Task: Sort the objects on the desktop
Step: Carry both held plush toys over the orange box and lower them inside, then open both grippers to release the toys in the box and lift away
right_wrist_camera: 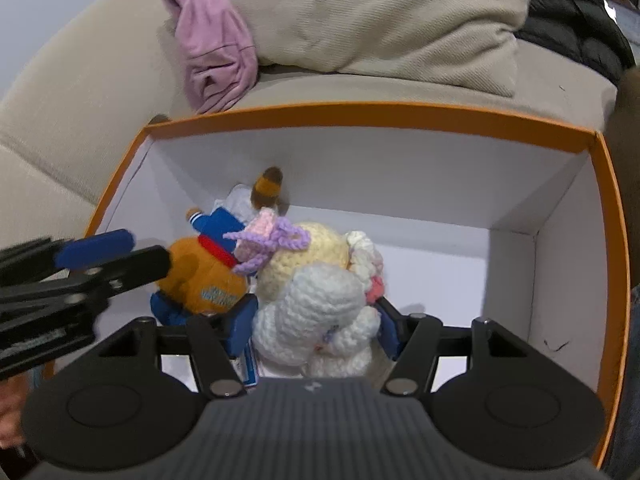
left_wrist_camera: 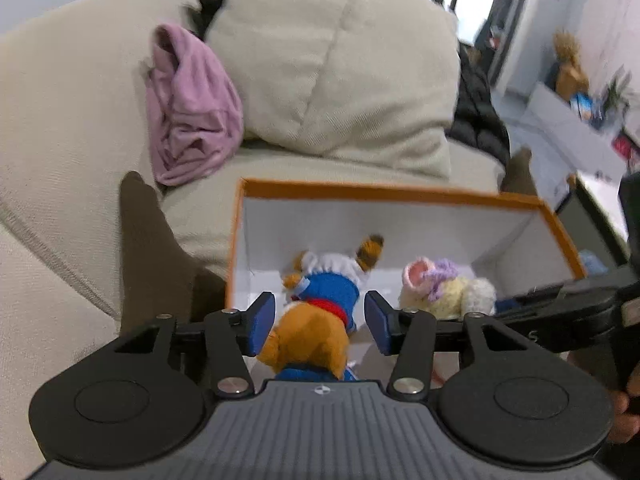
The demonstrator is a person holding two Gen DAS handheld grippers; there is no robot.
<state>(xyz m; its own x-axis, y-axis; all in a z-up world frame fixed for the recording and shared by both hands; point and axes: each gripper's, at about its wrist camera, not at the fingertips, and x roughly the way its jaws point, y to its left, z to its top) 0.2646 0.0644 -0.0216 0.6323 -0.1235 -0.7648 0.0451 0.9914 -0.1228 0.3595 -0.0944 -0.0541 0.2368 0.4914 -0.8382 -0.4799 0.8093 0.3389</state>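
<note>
Two soft toys already down inside the orange-rimmed box (right_wrist_camera: 376, 118), lower centre of both frames: an orange plush in a blue outfit (left_wrist_camera: 320, 320) to the left, a cream crocheted doll (right_wrist_camera: 320, 300) with pink and lilac yarn trim to its right, the two touching. Left gripper (left_wrist_camera: 318, 324) astride the orange plush, blue pads (left_wrist_camera: 262, 322) standing wide; left pad at the fur, right pad seemingly clear, so probably no grip, though not certain. Right gripper (right_wrist_camera: 316, 328) about the crocheted doll, both pads close against the wool or hidden behind it; whether pressing or just released, impossible to tell. Judged from this, the placing of both toys nearly done, with letting go and lifting out left.

Beyond the box, a beige sofa (left_wrist_camera: 60, 120) with a large cushion (left_wrist_camera: 328, 60), a pink garment (right_wrist_camera: 216, 48) in the upper left, a dark jacket (right_wrist_camera: 572, 16) in the upper right. Near wall of the box and toys' lower ends cut off by the gripper bodies. Anything else awaiting sorting out of sight; far room at right too blurred to read.
</note>
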